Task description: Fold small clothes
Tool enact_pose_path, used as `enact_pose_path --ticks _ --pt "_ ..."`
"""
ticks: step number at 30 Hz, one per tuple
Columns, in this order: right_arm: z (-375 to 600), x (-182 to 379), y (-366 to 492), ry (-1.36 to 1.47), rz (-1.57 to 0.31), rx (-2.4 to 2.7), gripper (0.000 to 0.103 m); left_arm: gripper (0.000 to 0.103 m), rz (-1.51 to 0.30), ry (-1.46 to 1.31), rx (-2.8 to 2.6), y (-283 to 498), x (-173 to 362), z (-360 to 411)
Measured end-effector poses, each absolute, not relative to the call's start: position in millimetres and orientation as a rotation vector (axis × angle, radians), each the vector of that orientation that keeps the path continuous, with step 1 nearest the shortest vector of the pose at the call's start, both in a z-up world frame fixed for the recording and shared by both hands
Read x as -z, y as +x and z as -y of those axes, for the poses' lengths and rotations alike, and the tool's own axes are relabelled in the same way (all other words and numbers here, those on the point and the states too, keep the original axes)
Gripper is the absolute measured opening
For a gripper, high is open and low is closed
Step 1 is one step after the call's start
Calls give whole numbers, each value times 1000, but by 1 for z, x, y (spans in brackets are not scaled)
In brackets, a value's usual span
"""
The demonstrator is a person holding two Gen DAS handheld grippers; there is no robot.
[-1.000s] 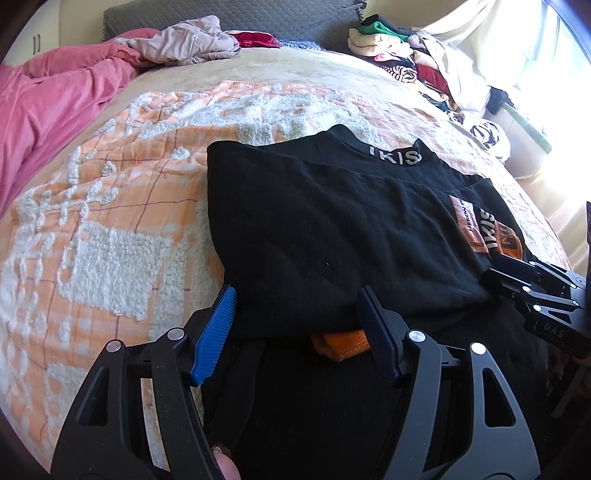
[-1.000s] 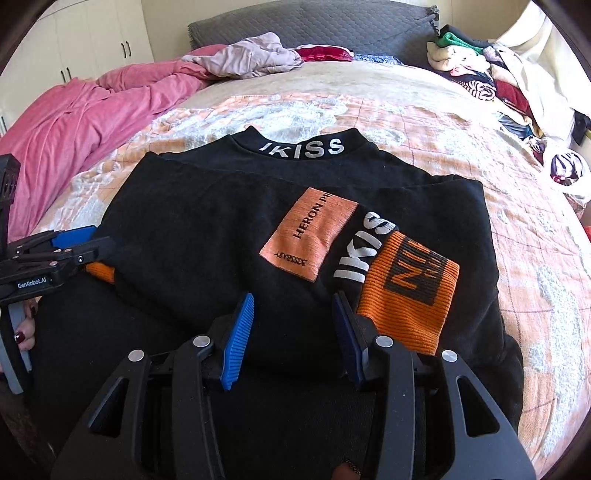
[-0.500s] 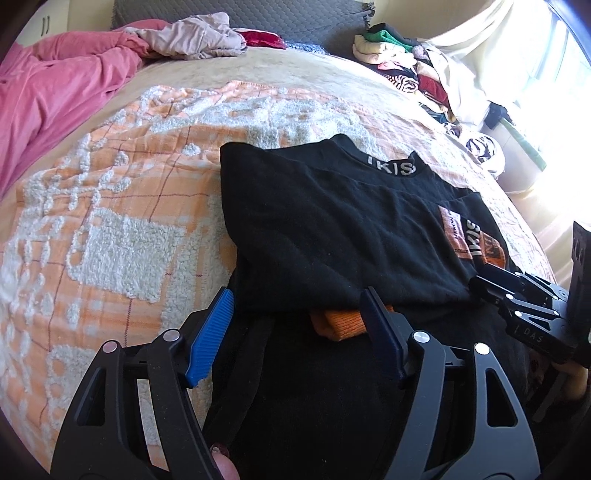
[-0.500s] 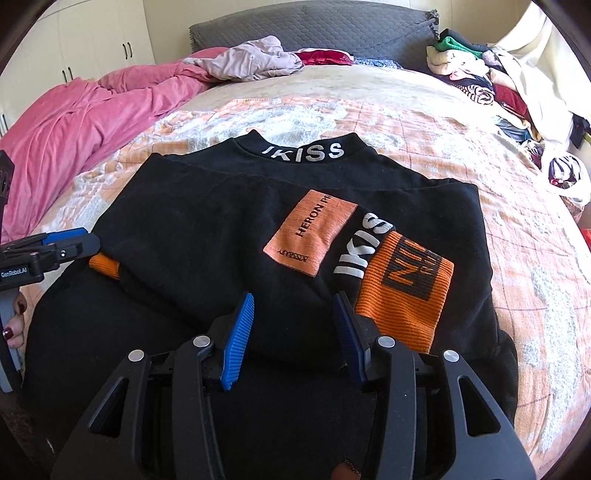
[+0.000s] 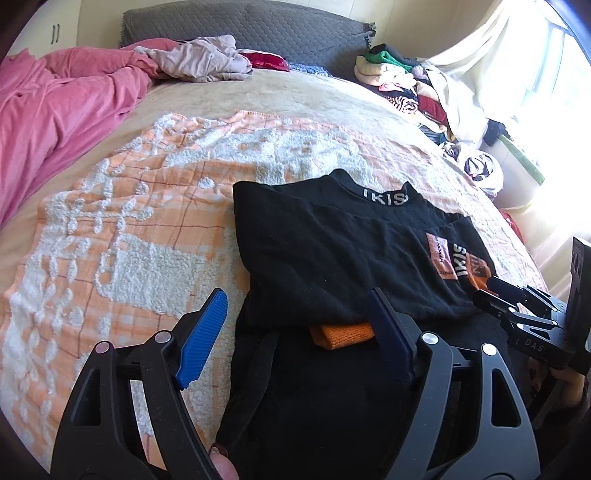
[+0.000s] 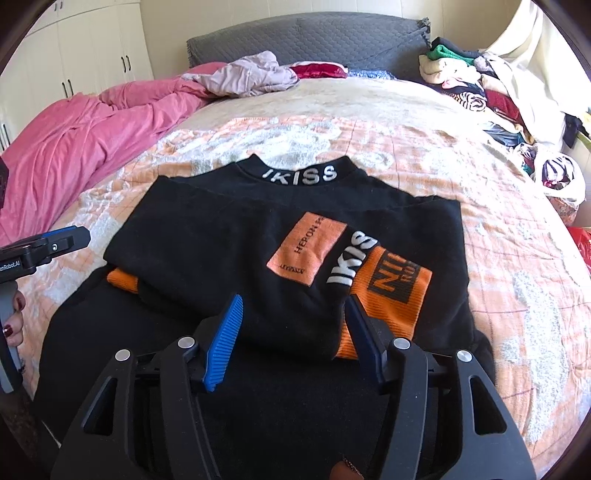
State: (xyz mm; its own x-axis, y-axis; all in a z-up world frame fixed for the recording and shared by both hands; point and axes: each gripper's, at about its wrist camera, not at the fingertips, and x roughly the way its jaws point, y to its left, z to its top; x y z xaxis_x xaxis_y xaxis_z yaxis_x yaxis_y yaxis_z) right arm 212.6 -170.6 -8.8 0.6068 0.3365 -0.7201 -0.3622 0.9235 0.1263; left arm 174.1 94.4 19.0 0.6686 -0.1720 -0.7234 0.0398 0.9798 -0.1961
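Both of your grippers are letting go. The left gripper (image 5: 295, 325) is opening wide, and its blue pads (image 5: 201, 339) sit apart with nothing pinched between them. The right gripper (image 6: 293, 339) is opening too, and it holds nothing. The black sweater (image 6: 236, 251) lies under both of them, flat on the orange blanket (image 5: 122, 236) on the bed (image 6: 369, 99).

The sleeves look folded in over the body. One orange cuff (image 6: 391, 291) rests on top near the right gripper. The other orange cuff (image 5: 343, 332) peeks out from under the fold, just by the left gripper. The collar with the white letters points toward the pillows (image 5: 258, 33).

So this fold looks done, and you have set it down. I think the bottom part, the dark cloth closest to you, still needs to be folded up over the rest.

A second ago, both grippers had their pads closer together and sat lower, nearer the cloth. Now they are wider and have lifted up a little, so you can see more of the bed. The sweater itself has not moved.
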Motion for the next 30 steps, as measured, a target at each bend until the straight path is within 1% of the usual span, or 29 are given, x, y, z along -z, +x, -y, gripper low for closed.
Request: enact_pose_path --ticks 2,3,4,6,8,13,14,15,19,22,30 --pt "175 4 211 -18 -812 -401 61 77 -815 -170 109 170 -24 -97" --pt "176 2 211 -12 -809 -402 62 77 -805 -169 103 168 -27 -99" --pt "178 0 210 -7 -805 -402 62 78 -798 -171 98 165 -29 -100" --pt "181 -4 210 1 -797 -396 63 83 -793 -177 92 161 -32 -104" --pt "184 -8 208 12 -788 -389 69 83 -785 -181 81 158 -34 -107" --pt "191 -18 202 25 -757 -379 73 85 -770 -208 72 149 -41 -114" --pt "193 -20 201 28 -751 -378 74 90 -766 -209 71 147 -42 -115" --pt "195 -23 199 32 -745 -377 75 93 -757 -210 68 144 -45 -116" --pt "202 -33 193 42 -716 -377 75 93 -739 -224 52 132 -50 -123" --pt "209 -41 187 55 -694 -372 80 93 -738 -246 38 122 -50 -129" --pt "220 -48 173 76 -681 -385 83 93 -773 -315 13 95 -32 -136"
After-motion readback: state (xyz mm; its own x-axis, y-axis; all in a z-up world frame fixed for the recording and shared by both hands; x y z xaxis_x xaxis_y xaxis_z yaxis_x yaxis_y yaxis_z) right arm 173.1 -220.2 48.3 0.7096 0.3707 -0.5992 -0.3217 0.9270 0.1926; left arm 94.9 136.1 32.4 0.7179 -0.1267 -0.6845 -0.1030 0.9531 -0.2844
